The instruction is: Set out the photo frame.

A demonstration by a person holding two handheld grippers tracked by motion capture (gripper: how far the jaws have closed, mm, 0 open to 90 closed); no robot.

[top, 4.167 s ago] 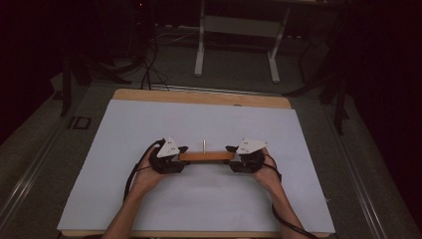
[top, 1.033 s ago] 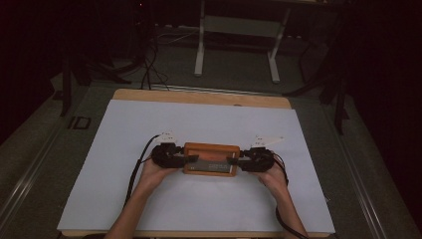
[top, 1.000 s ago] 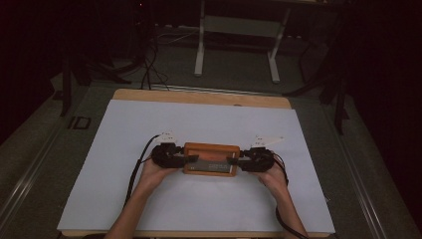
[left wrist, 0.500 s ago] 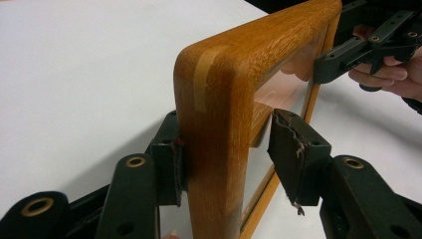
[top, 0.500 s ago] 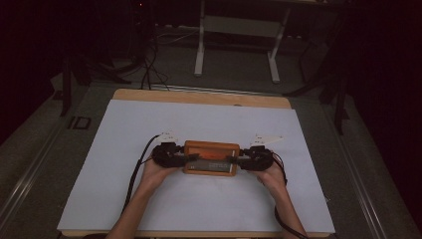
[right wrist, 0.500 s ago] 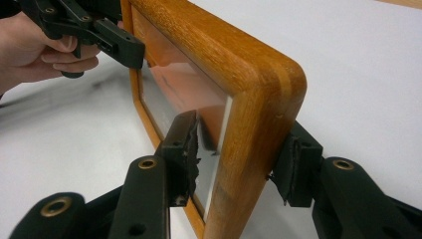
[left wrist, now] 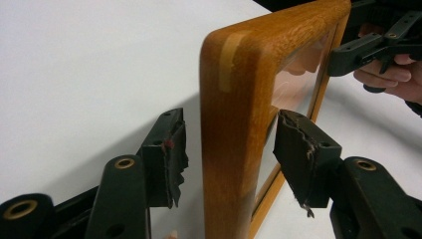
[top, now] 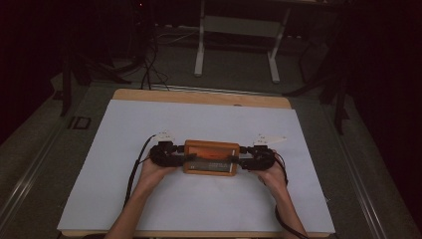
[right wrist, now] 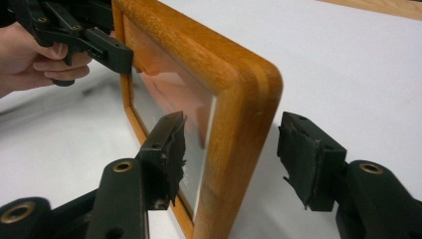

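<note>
Orange-brown wooden picture frame [top: 210, 157] lies set down on the white surface [top: 199, 209]; both tongs, left [left wrist: 224, 164] and right [right wrist: 229, 159], have just been spreading off its ends. Next I'd expect them to back away.

1. The picture frame [top: 210, 157] stands on the white sheet [top: 209, 124] that covers the table [top: 199, 97].
2. Left gripper [top: 175, 155] sits at the frame's left end, right gripper [top: 245, 158] at its right end.
3. Each gripper's jaws straddle a frame edge, with gaps.
4. Behind the table, a stand [top: 238, 30] on the floor.
</note>
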